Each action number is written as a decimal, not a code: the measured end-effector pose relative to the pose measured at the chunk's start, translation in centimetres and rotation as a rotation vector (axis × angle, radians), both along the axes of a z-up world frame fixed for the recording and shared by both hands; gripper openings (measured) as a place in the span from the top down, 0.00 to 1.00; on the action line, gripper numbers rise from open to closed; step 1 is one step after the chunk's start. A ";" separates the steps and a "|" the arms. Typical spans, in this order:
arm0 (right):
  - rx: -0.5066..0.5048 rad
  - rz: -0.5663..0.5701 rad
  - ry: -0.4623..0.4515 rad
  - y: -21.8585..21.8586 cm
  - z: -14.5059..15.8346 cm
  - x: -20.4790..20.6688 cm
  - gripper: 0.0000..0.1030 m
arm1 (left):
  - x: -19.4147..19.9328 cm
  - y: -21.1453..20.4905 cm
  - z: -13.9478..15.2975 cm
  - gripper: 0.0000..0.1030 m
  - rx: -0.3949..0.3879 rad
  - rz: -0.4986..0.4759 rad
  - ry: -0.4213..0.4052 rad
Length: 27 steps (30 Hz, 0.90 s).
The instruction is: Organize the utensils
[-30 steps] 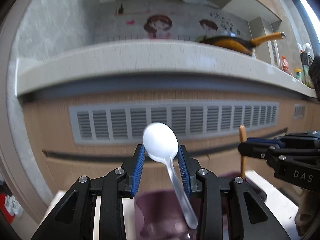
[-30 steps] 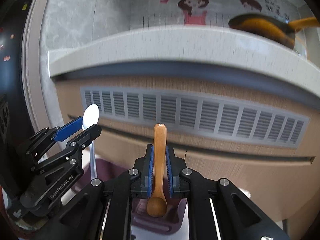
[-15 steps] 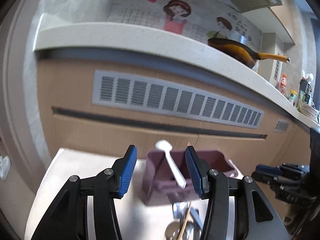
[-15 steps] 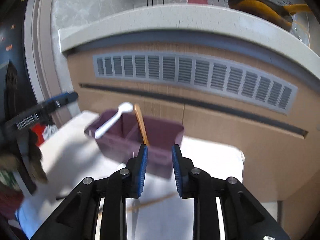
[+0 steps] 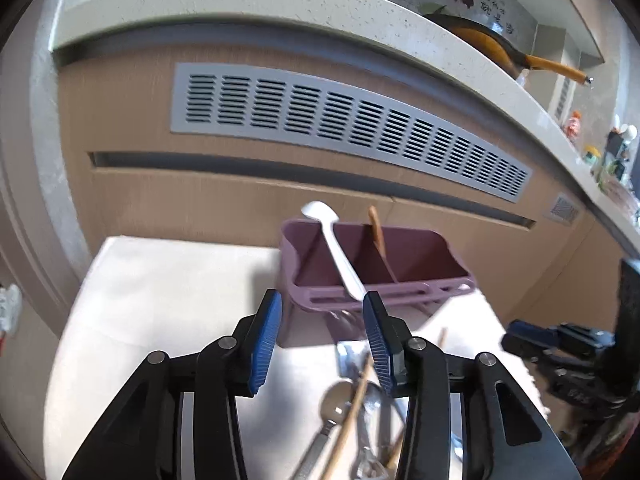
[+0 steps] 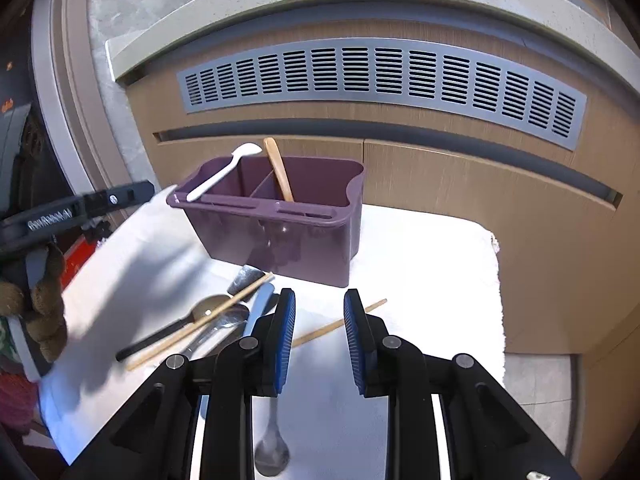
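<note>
Utensils are split between two places: a white plastic spoon (image 5: 334,248) and a wooden spoon (image 5: 376,232) stand tilted in the purple caddy (image 5: 384,292), while a loose pile (image 6: 216,320) of metal spoons and chopsticks lies on the white desk (image 6: 420,264) in front of it.

In the left wrist view, your left hand-held gripper (image 5: 320,344) is spread wide and holds nothing. The caddy sits just above it at frame center, with the white spoon's handle reaching down over the near rim to just beside the right pad. The wooden spoon leans against the divider, a little to the right. The pile shows at lower center, partly behind the right finger. Your right hand-held gripper (image 5: 560,344) appears at the right edge.

In the right wrist view, your right hand-held gripper (image 6: 320,340) is also spread and empty. The caddy stands above and left of center, apart from the pads. The pile lies at lower left, beside the left pad. A single chopstick (image 6: 340,324) crosses behind the gap between the pads, and a metal spoon (image 6: 272,448) lies under the gripper at lower center.
</note>
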State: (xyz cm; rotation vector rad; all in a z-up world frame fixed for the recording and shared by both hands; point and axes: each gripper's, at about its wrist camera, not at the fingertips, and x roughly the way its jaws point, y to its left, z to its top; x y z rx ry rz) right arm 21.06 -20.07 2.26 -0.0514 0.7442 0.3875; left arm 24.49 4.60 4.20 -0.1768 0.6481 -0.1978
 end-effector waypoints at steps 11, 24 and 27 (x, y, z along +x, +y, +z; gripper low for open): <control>0.059 0.155 0.154 12.2 5.7 13.9 0.75 | -1.6 6.6 -2.7 0.58 -0.016 0.071 0.042; -0.083 -0.008 0.365 15.8 0.0 21.2 0.75 | -1.7 13.2 -6.0 0.58 -0.160 0.103 0.097; -0.062 0.000 0.367 16.0 -0.6 21.1 0.74 | -1.7 13.5 -6.2 0.58 -0.170 0.108 0.099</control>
